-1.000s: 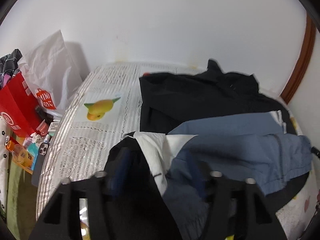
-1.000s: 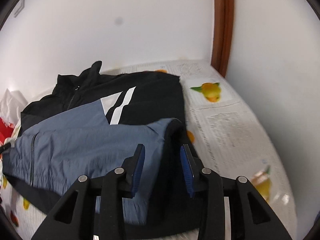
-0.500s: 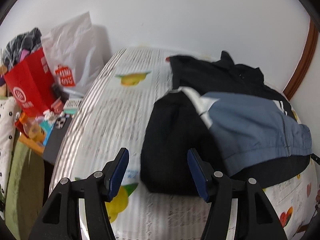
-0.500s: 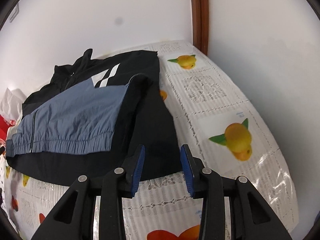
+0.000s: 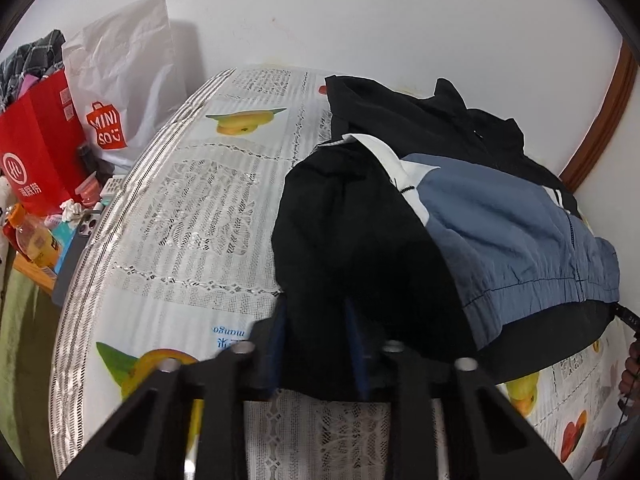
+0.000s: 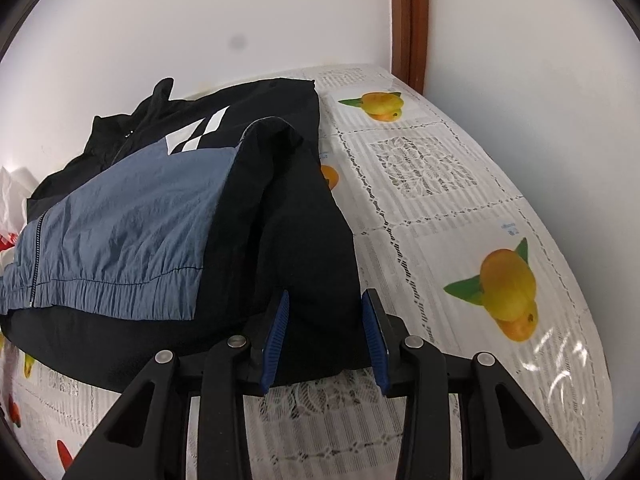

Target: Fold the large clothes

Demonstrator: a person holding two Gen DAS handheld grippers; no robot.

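A black, blue and white zip jacket (image 5: 500,216) lies on the table, both sleeves folded in over its front. It also shows in the right wrist view (image 6: 132,220). My left gripper (image 5: 316,336) is open, its blue pads on either side of the near end of the black left sleeve (image 5: 344,232). My right gripper (image 6: 326,332) is open, its pads on either side of the near end of the black right sleeve (image 6: 304,224). Neither pad pair pinches the cloth.
The table has a white lace cloth with fruit prints (image 6: 440,184). At its left edge stand a red paper bag (image 5: 36,148), a white Miniso bag (image 5: 120,80) and small clutter with a bottle (image 5: 32,240). Walls and a brown door frame (image 6: 408,20) lie behind.
Both grippers let go of the sleeves they had carried over the jacket and drew back. Then both moved forward again, so that the sleeve ends lie between the open pads.
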